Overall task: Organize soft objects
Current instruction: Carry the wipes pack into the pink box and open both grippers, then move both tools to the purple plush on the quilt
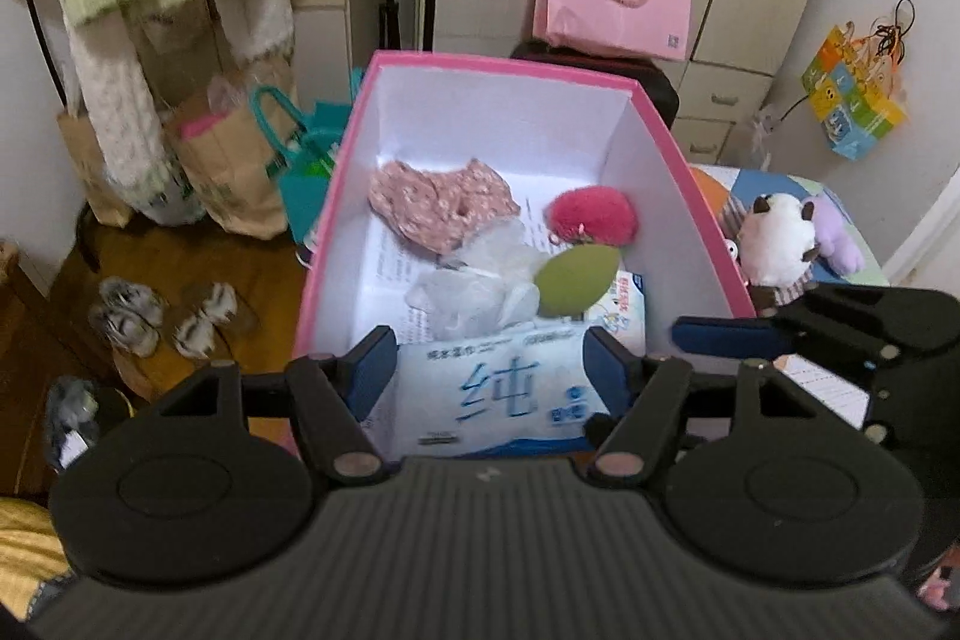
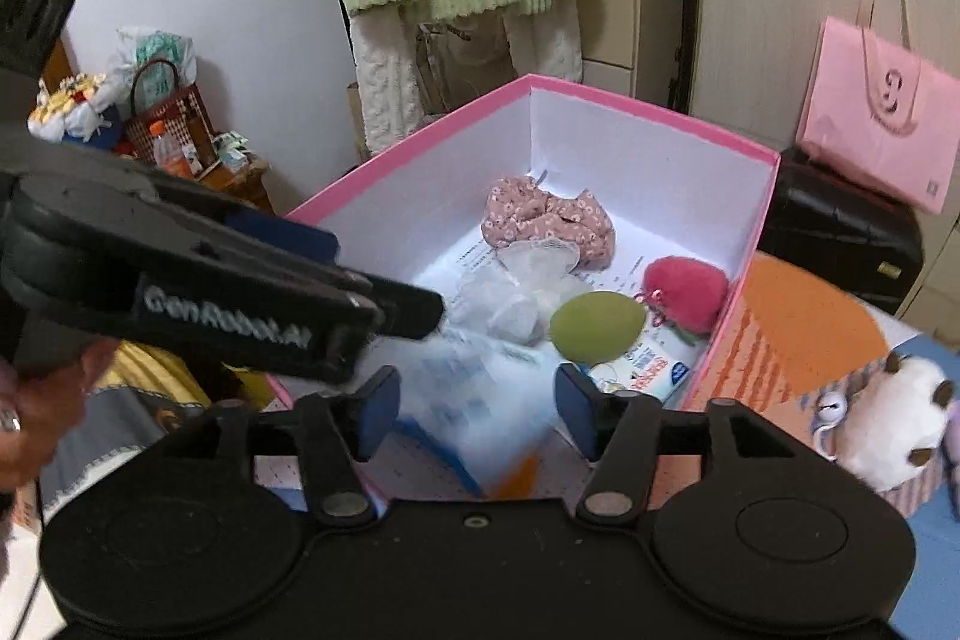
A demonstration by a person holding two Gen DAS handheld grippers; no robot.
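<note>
Left wrist view: pink box (image 1: 672,142) fills the frame, the collecting place for soft things. My left gripper (image 1: 492,370) grasps the wet-wipes pack (image 1: 498,394) at the box's near end, pads against both sides. In the right view my right gripper (image 2: 477,409) is released; the blurred pack lies between its pads, untouched. Floral cloth (image 1: 438,208), green sponge (image 1: 576,277) and red pompom (image 1: 594,217) crowd the floor. Plush toy (image 1: 774,238) waits outside.
</note>
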